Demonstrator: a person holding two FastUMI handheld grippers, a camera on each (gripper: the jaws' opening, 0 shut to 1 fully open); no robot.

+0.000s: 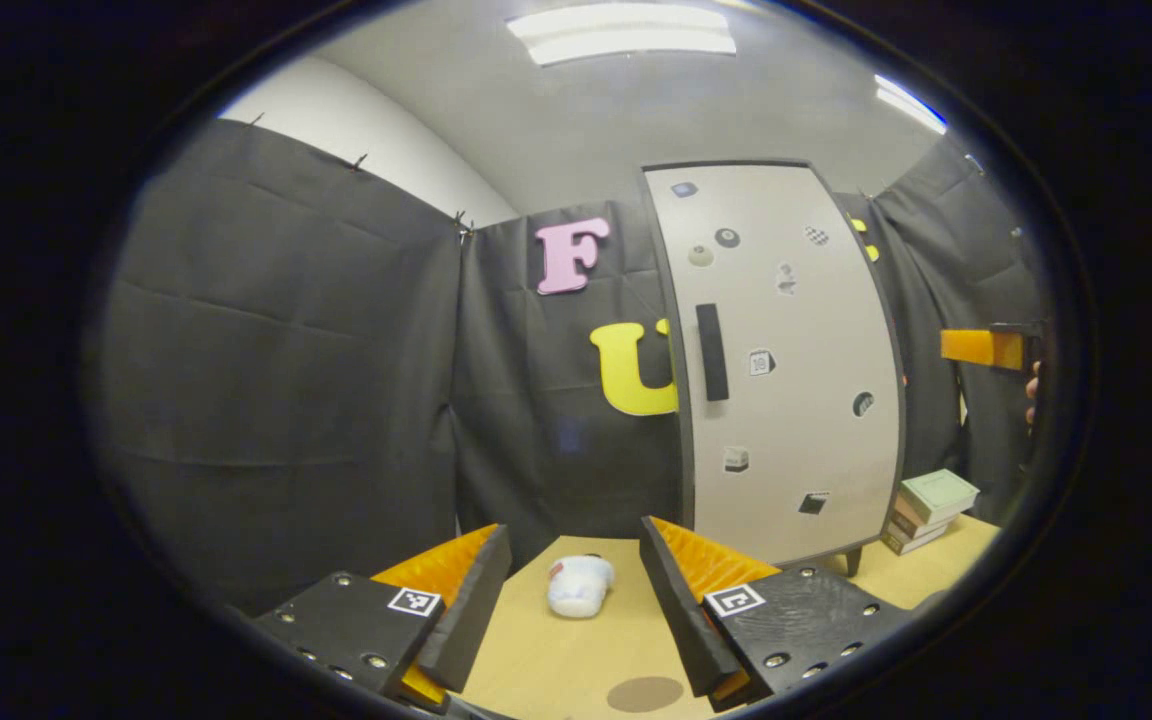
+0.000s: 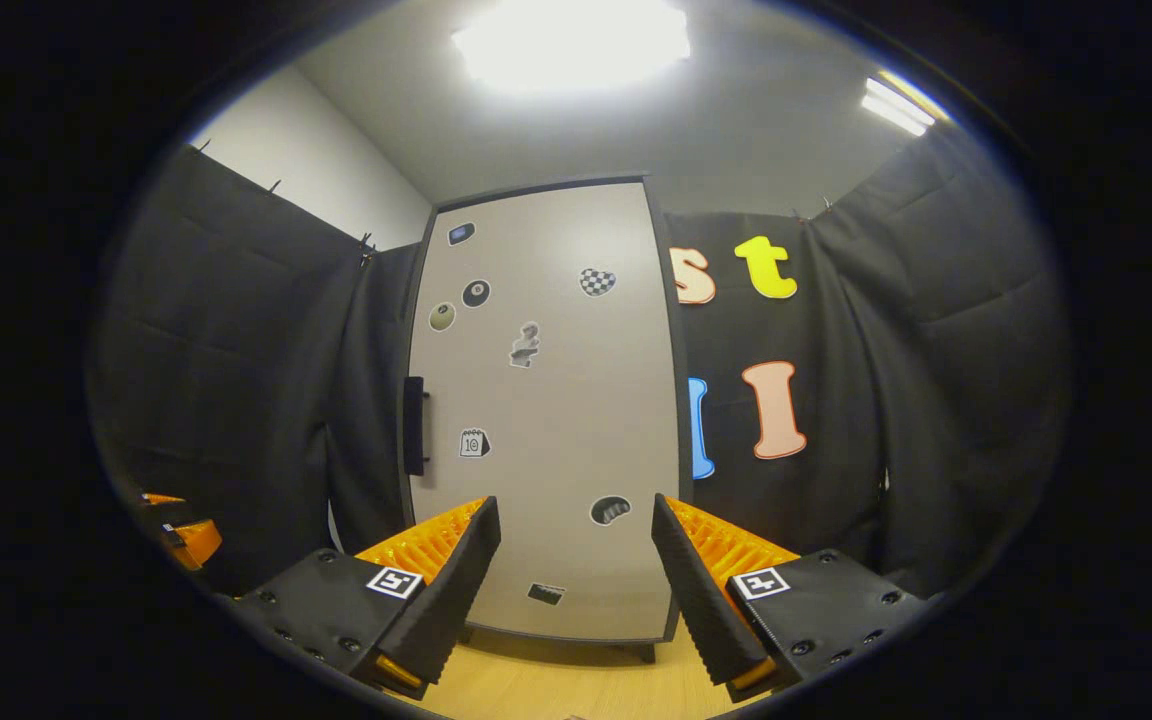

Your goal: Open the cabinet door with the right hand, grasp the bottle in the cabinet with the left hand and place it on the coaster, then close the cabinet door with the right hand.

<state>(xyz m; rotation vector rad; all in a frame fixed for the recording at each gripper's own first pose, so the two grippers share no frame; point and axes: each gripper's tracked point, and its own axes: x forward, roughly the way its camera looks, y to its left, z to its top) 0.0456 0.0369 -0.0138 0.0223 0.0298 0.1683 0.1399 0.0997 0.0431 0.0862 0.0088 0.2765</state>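
A light wooden table (image 1: 576, 650) carries the closed cabinet (image 1: 786, 400), a white bottle (image 1: 579, 585) lying sideways, a round brown coaster (image 1: 644, 693) and stacked books (image 1: 928, 508).

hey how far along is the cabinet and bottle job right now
Judged from how things lie, it may be finished or nearly so. Looks done: a white bottle lies on its side on the table, outside the closed cabinet door. But it is not on the brown coaster nearer the camera. In hand: nothing; the left tool and right tool are both open. Left: possibly setting the bottle on the coaster.
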